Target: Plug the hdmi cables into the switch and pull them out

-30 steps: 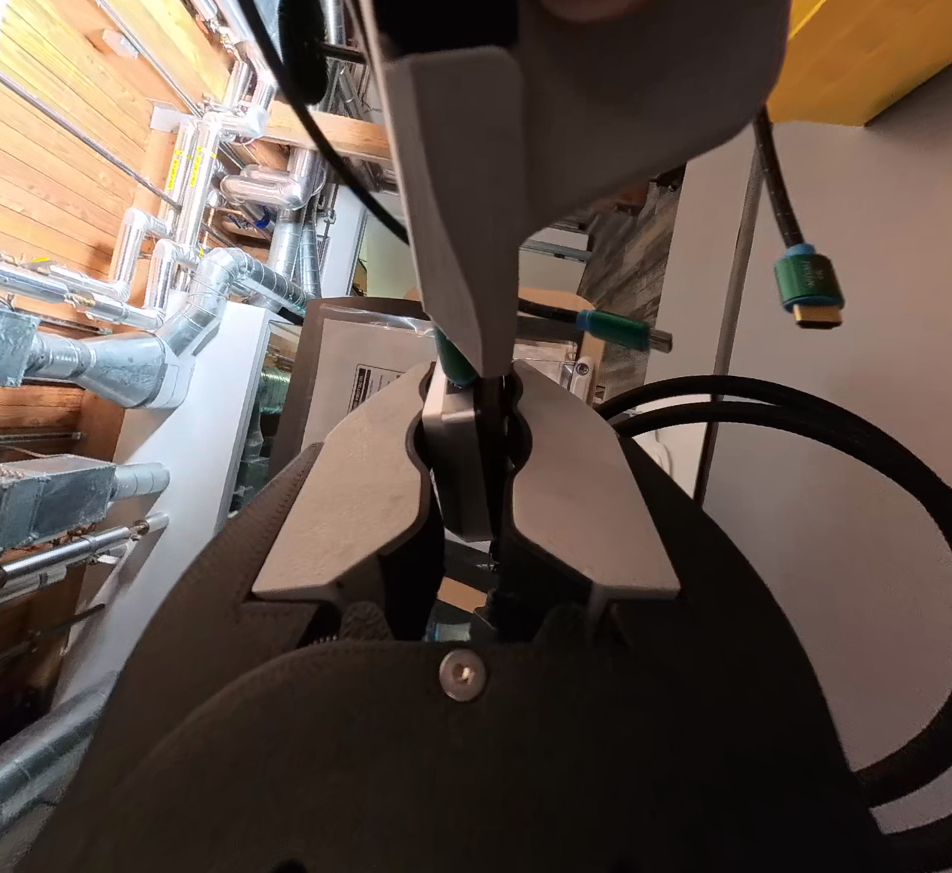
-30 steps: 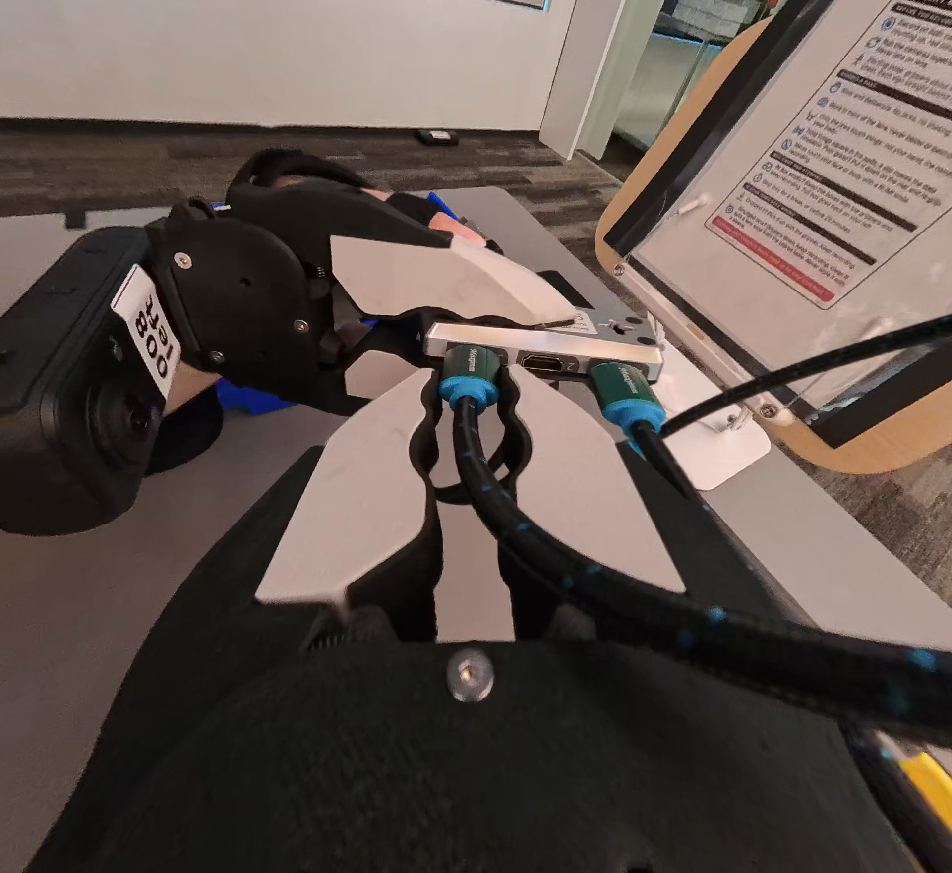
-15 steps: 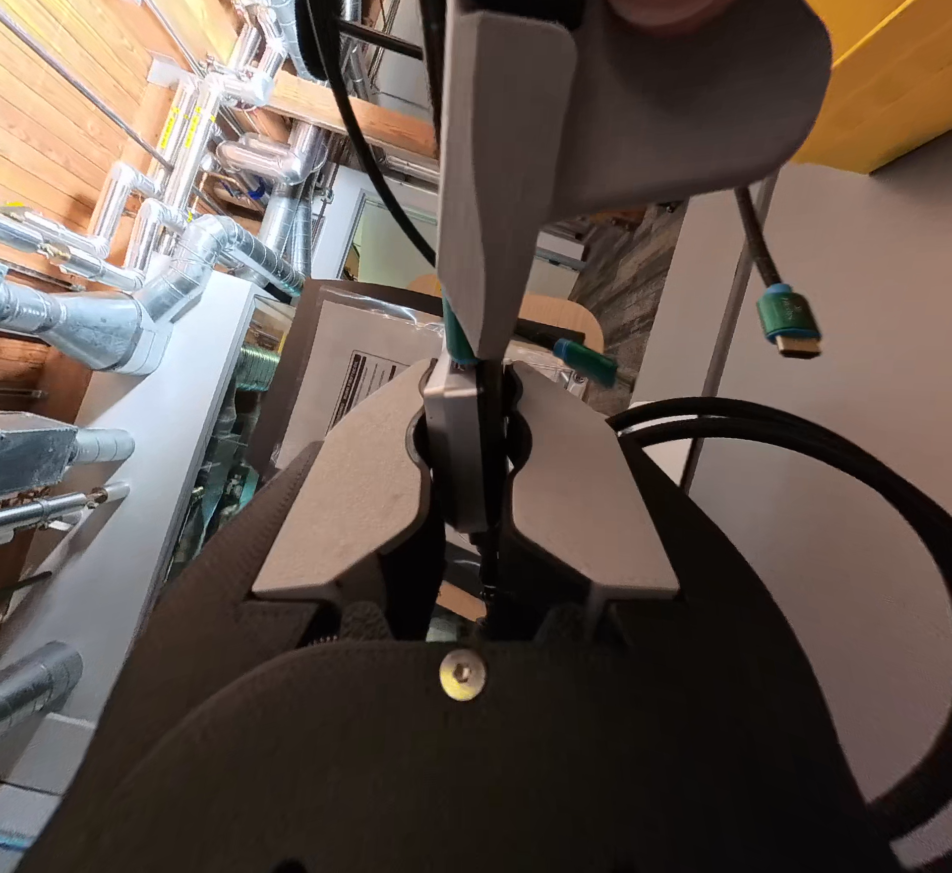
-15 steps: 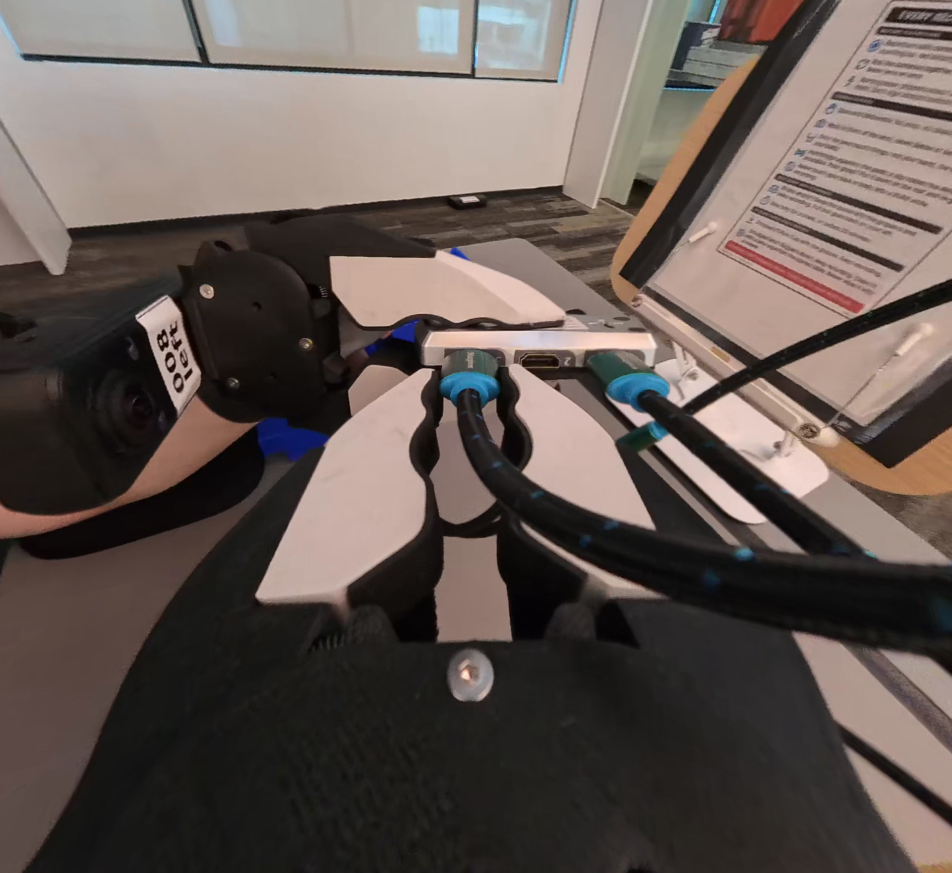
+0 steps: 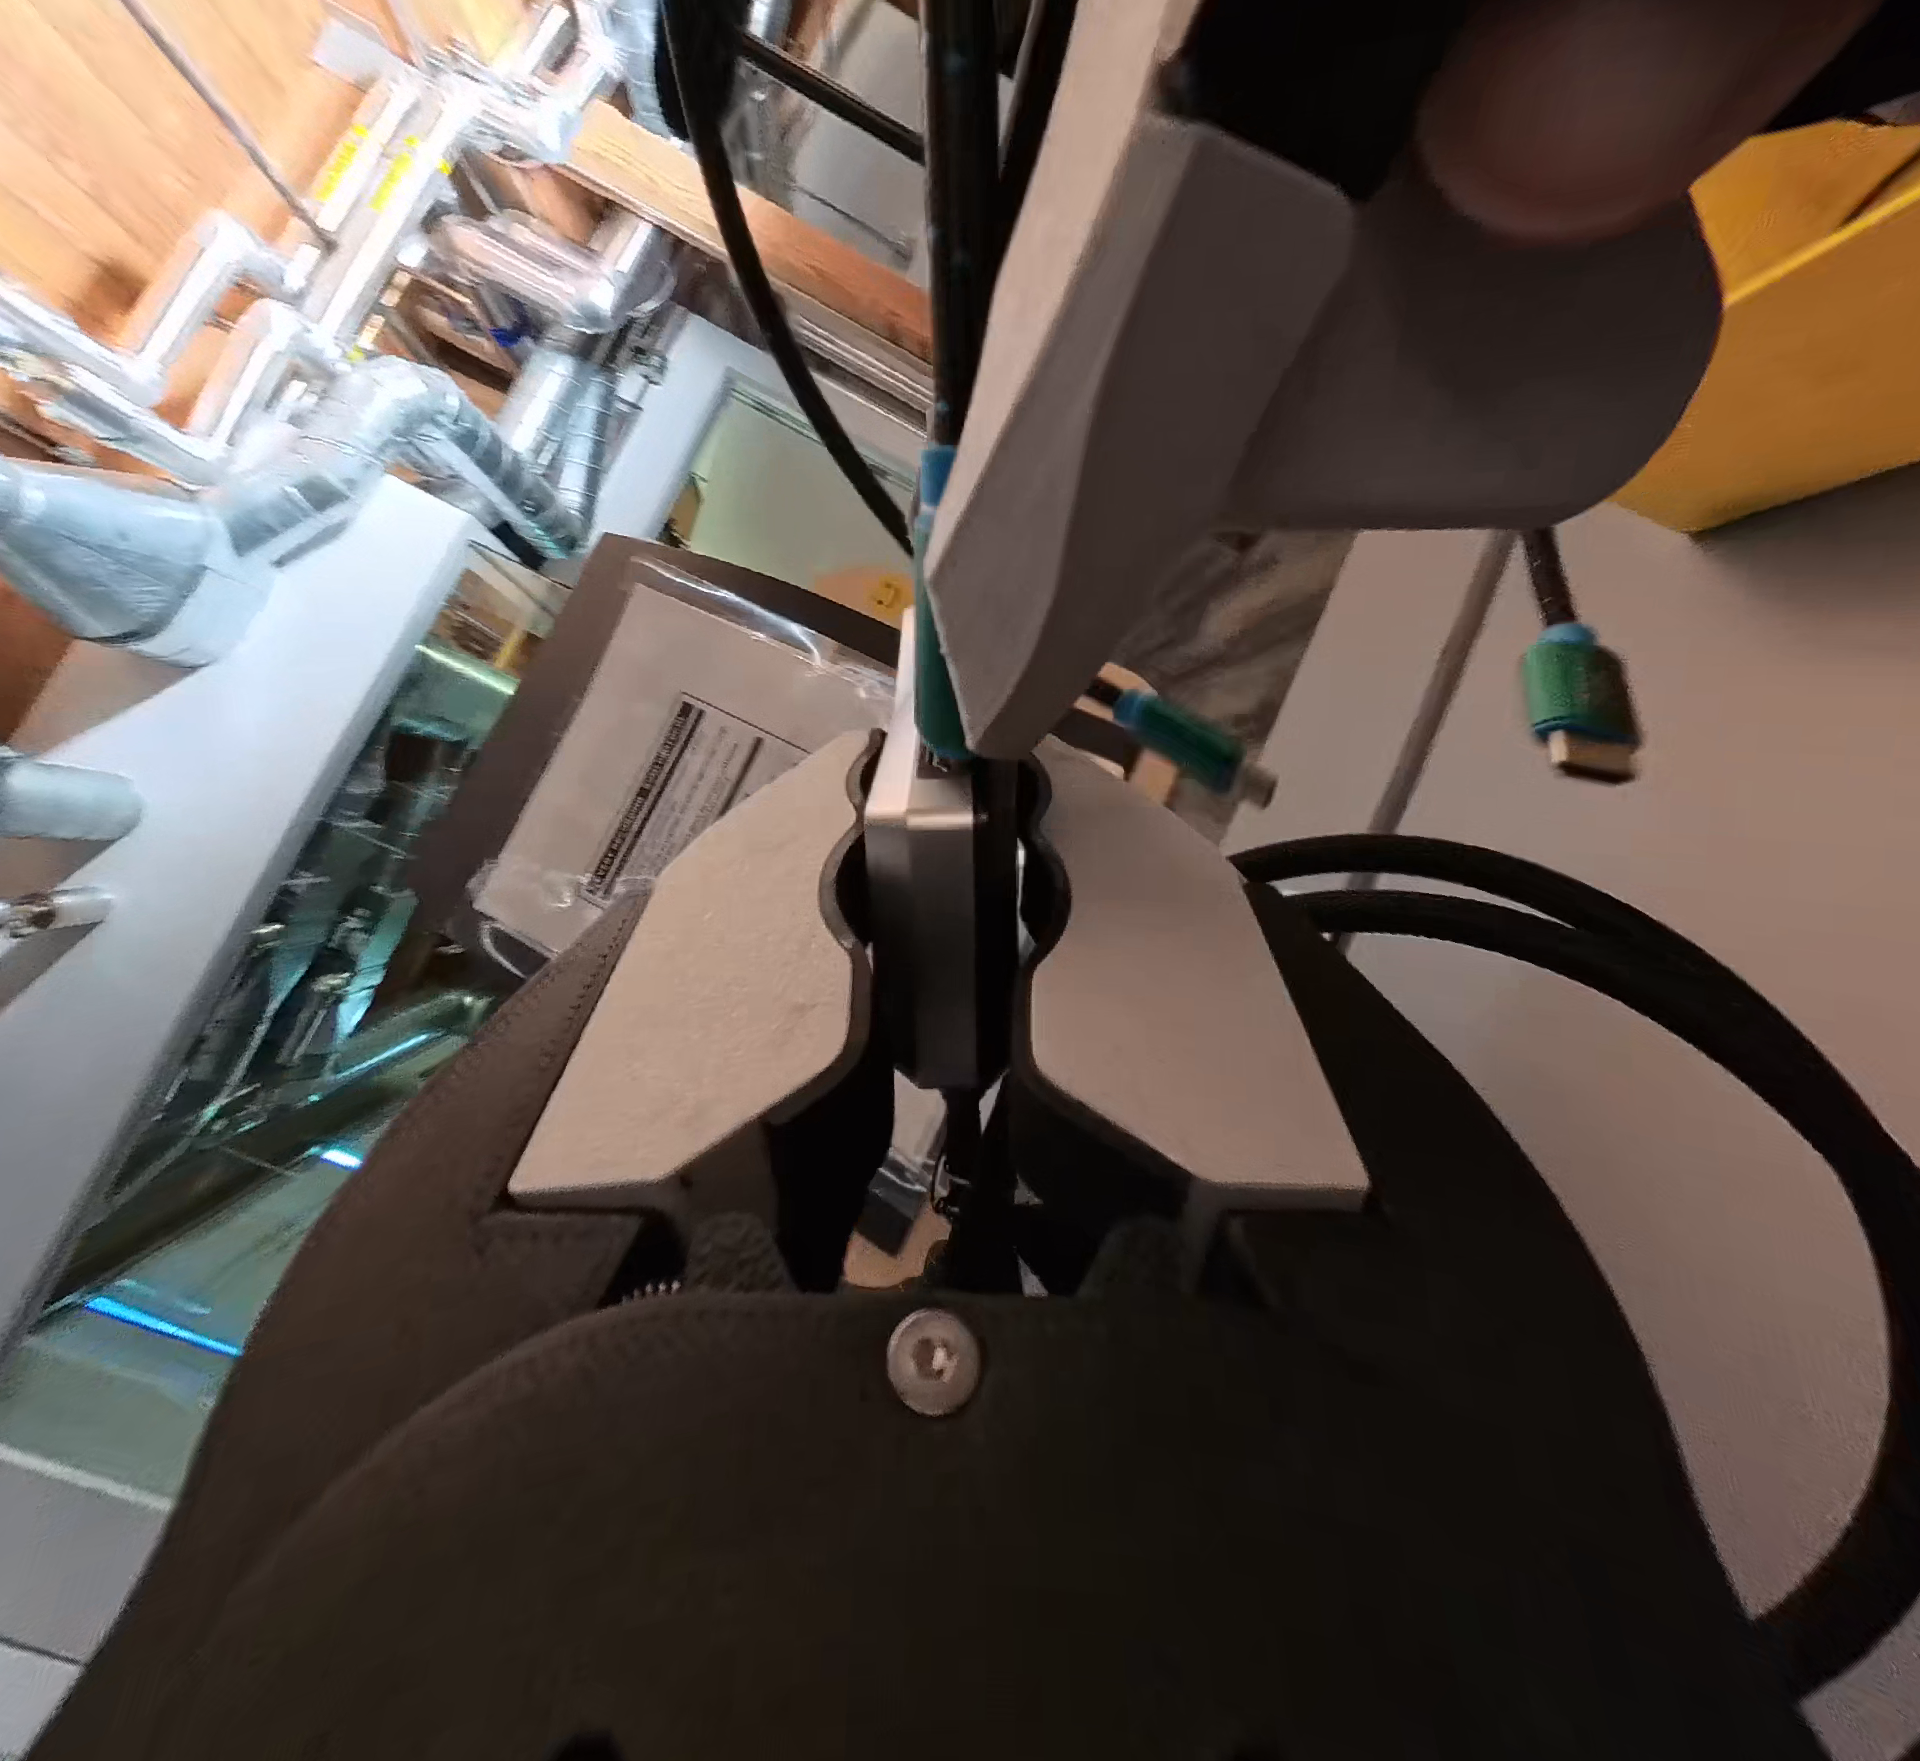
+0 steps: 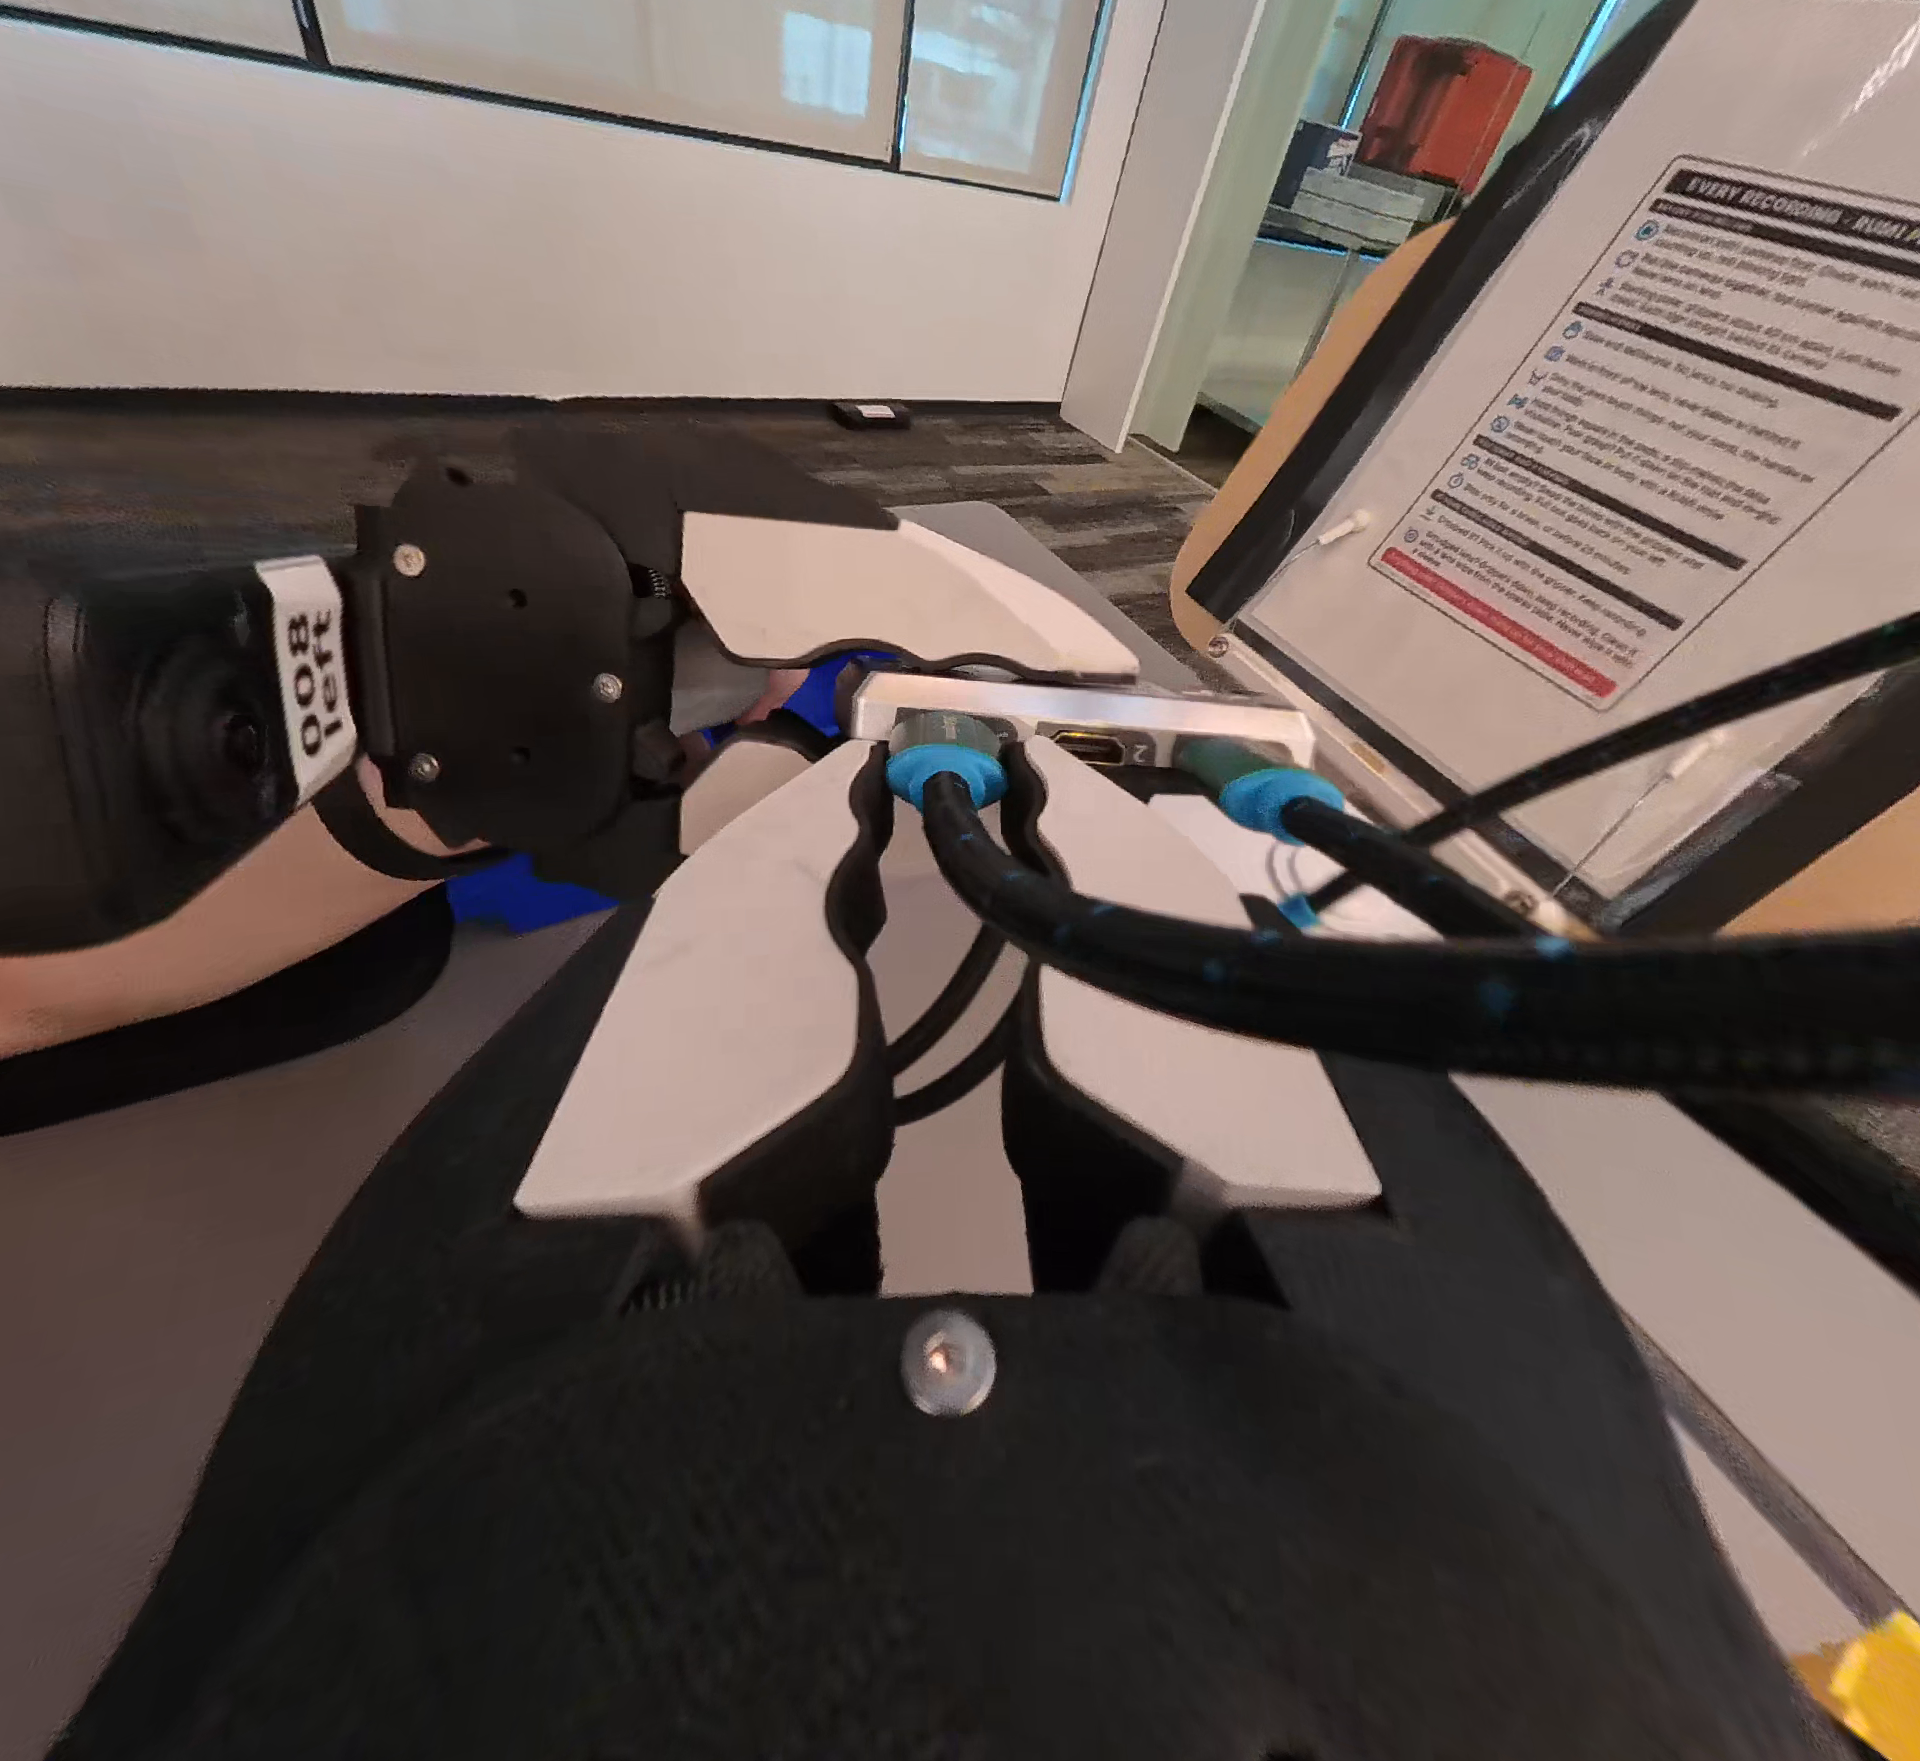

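Observation:
The silver HDMI switch [image 6: 1081, 709] hangs above the grey table [image 6: 208, 1244]. My left gripper [image 5: 951, 776] is shut on one end of the switch [image 5: 920, 880], seen edge-on in its own view. Its upper finger [image 6: 883, 589] shows in the right wrist view. My right gripper [image 6: 943, 761] is shut on a green-and-blue HDMI plug [image 6: 940, 740] seated in the switch's left port. A second plug [image 6: 1242, 776] sits in the right port. The middle port [image 6: 1086, 747] is empty. One right finger [image 5: 1039, 516] covers the plug in the left wrist view.
A loose HDMI plug [image 5: 1579, 709] lies on the table to the right. Thick black braided cables [image 6: 1351, 984] loop across in front of my right gripper. A framed printed sheet on a stand [image 6: 1662, 423] stands close behind the switch. The left gripper's tips are roughly 4 cm from the right gripper's.
Both grippers and the switch have shifted and tilted together, and the right wrist view now shows more of the window. Both plugs stay seated in the switch.

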Available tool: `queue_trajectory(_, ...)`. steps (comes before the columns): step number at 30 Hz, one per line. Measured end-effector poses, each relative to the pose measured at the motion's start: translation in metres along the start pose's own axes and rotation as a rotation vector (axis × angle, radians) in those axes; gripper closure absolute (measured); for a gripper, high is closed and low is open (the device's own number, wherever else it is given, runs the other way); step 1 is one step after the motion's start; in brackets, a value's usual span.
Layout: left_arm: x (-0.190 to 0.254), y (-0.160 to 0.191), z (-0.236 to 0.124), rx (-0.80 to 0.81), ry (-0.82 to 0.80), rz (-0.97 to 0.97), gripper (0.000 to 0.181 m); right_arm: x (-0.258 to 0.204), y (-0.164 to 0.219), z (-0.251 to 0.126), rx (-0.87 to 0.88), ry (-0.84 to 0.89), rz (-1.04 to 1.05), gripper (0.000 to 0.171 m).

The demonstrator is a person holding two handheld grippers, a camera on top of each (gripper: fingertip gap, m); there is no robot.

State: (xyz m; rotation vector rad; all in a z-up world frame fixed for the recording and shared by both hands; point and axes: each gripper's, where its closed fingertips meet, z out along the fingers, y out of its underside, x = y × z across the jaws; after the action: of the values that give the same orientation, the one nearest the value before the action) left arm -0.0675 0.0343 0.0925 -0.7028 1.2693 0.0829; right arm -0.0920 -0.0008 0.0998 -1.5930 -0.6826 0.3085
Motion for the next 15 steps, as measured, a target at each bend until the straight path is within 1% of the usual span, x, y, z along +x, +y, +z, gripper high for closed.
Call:
queue_trajectory(2, -0.004, -0.003, 0.0, 0.02, -0.051, -0.002, 0.151, -0.002, -0.002, -0.003, 0.0, -0.012, -0.012, 0.149)
queue_trajectory(4, -0.01, 0.003, 0.001, -0.013, -0.101, -0.003, 0.148, -0.008, -0.005, -0.005, 0.008, -0.052, -0.001, 0.149)
queue_trajectory(9, -0.011, 0.004, -0.002, -0.022, -0.101, 0.073, 0.148, -0.011, 0.0, -0.006, -0.048, -0.042, -0.038, 0.149)
queue_trajectory(10, -0.012, 0.005, -0.002, -0.029, -0.101, 0.084, 0.148, -0.011, -0.001, -0.006, -0.045, -0.041, -0.029, 0.149)
queue_trajectory(12, -0.012, 0.005, -0.003, -0.044, -0.097, 0.09, 0.148, -0.011, -0.004, -0.005, -0.015, -0.045, -0.009, 0.143)
queue_trajectory(15, -0.013, 0.002, -0.004, -0.042, -0.099, 0.102, 0.147, -0.013, -0.008, -0.006, 0.02, -0.062, 0.004, 0.149)
